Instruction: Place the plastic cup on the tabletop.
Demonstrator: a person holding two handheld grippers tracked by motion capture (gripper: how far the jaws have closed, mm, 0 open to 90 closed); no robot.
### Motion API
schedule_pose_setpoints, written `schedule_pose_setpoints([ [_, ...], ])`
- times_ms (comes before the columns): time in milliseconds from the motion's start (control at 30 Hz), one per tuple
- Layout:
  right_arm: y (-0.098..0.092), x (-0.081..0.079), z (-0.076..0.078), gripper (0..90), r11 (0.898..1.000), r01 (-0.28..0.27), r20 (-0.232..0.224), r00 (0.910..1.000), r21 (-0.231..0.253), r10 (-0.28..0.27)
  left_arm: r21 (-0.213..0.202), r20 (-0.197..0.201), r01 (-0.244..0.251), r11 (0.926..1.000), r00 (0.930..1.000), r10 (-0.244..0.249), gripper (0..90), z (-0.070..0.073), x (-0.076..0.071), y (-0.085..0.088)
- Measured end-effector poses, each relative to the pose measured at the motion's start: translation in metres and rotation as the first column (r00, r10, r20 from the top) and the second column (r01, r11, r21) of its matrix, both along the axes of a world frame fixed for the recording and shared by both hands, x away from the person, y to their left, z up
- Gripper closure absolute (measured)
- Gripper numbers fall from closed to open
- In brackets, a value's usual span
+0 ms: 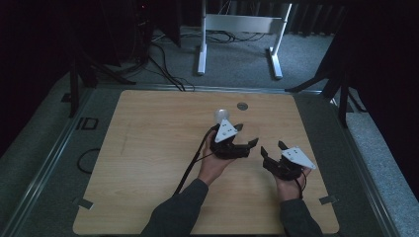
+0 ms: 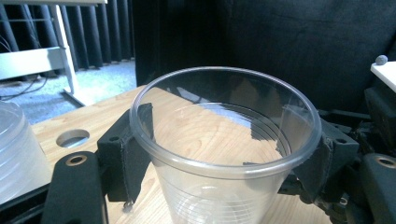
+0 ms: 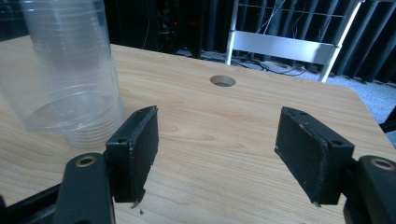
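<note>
On the worktop (image 1: 148,163) we have a cup (image 2: 224,154) pinched by its sides just under the rim between the left tool's (image 2: 224,149) pads, upright. The stack (image 3: 70,74) of cups stands just beside it. We judge that we are separating one cup from the stack; next it must be carried clear and set down. Our right tool (image 3: 217,154) waits near, spread and empty.
</note>
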State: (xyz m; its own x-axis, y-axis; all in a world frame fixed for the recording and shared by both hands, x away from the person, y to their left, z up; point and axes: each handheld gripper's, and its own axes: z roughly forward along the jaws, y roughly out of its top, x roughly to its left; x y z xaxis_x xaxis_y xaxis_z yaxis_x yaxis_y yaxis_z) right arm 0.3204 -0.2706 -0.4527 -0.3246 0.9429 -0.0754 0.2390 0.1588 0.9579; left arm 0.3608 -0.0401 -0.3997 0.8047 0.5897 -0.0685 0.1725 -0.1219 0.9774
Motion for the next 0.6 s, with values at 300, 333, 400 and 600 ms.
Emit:
schedule_pose_setpoints([
  [300,-0.003,-0.001,0.002,29.8,1.0,0.01,0.008,0.9999,0.008,-0.01,0.007,-0.003,-0.005,1.0,1.0,0.005,28.0,-0.009,-0.002,0.0],
  [333,-0.003,-0.001,0.002,29.8,1.0,0.012,0.007,0.9999,0.01,-0.012,0.009,-0.001,-0.006,0.9999,1.0,0.006,28.0,-0.009,-0.002,0.0],
  [400,-0.003,-0.001,0.002,29.8,1.0,0.012,0.008,0.9999,0.011,-0.012,0.008,0.001,-0.006,1.0,1.0,0.006,28.0,-0.01,-0.002,-0.001],
  [600,-0.006,-0.001,0.003,29.8,1.0,0.02,0.011,0.9997,0.017,-0.02,0.019,0.001,-0.009,0.9998,1.0,0.009,28.0,-0.018,-0.003,-0.001],
])
